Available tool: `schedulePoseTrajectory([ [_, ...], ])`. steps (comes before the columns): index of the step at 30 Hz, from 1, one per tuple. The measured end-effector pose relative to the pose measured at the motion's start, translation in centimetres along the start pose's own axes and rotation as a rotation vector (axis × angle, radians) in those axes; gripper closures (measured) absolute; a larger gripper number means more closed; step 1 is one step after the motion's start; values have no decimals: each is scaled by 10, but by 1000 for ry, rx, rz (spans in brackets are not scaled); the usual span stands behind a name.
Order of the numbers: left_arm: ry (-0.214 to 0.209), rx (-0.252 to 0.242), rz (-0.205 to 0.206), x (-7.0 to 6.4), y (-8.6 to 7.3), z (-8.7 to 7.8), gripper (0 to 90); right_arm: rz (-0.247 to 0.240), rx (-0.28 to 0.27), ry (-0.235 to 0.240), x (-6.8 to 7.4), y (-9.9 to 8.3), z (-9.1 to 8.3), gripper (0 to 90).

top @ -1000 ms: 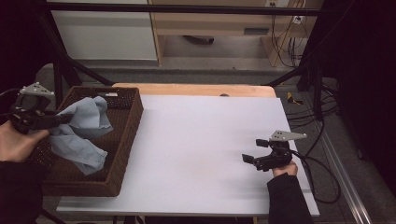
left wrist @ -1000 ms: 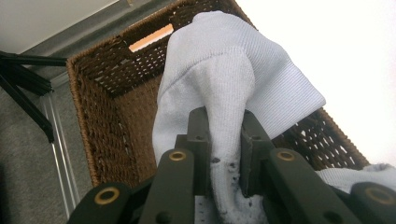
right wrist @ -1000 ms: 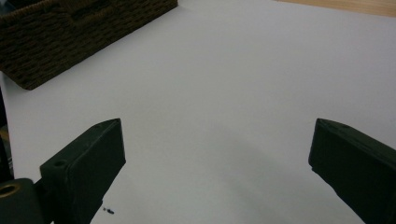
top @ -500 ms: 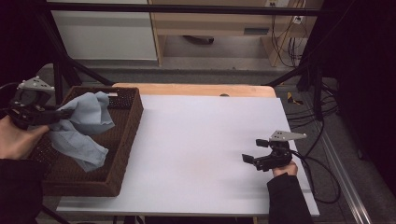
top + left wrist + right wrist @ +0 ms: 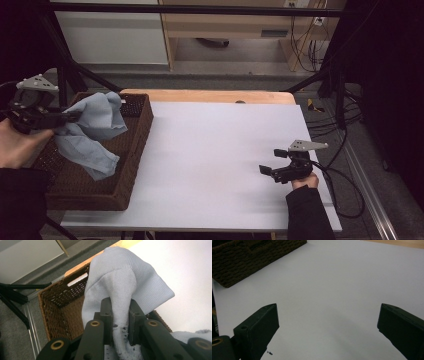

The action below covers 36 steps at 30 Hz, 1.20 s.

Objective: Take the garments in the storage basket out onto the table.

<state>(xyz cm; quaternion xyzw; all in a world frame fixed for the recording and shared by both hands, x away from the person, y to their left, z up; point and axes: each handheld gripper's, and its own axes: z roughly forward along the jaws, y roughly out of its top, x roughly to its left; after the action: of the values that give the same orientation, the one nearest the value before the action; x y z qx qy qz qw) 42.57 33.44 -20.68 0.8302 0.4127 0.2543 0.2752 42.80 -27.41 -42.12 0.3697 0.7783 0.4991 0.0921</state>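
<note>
A white desk [image 5: 215, 150] stands before pale cabinets and a dark frame, with a brown wicker basket [image 5: 131, 150] at its left end. The left tool [image 5: 65, 117] pinches a fold of the light blue cloth [image 5: 95, 130], which hangs from its jaws above the basket, its long axis drooping toward the basket floor. The right tool [image 5: 267, 162], jaws spread wide and empty, rests on the desk well to the right of the basket. The cloth's lower end is hard to make out against the basket.

Black gripper [image 5: 270, 162] jaws, brass-ringed screws, grey plates, dark sleeves
</note>
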Motion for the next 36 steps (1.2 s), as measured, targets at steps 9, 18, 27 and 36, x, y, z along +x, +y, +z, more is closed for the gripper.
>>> schedulePoseTrajectory([
  [9, -21, -26, 18, -11, 10, -1, 776, 1, 0, 0, 0, 0, 0, 43],
  [18, -40, -52, 52, -24, 22, 0, 776, -2, 1, -1, 0, 0, 0, 43],
  [27, -71, -54, 70, -38, 33, 3, 776, 1, 1, 0, 0, 0, 0, 43],
  [36, -103, -65, 94, -53, 45, 8, 776, -2, 1, 0, 0, 0, 0, 43],
])
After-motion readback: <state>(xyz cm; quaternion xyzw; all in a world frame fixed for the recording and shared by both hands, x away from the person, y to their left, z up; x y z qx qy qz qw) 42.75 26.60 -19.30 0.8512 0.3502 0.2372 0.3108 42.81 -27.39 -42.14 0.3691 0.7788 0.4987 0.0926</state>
